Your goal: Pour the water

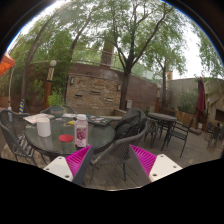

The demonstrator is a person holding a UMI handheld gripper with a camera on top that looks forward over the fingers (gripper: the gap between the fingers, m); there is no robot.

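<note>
I see gripper (112,158) open, nothing held; bottle (81,131) near glass table (45,140) edge, patio floor open ahead.

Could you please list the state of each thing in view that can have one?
claw: open, holding nothing, short of the table.
bottle: upright on the table, capped.
white cup: upright on the table.
glass table: holding the items.
red umbrella: folded shut.
</note>
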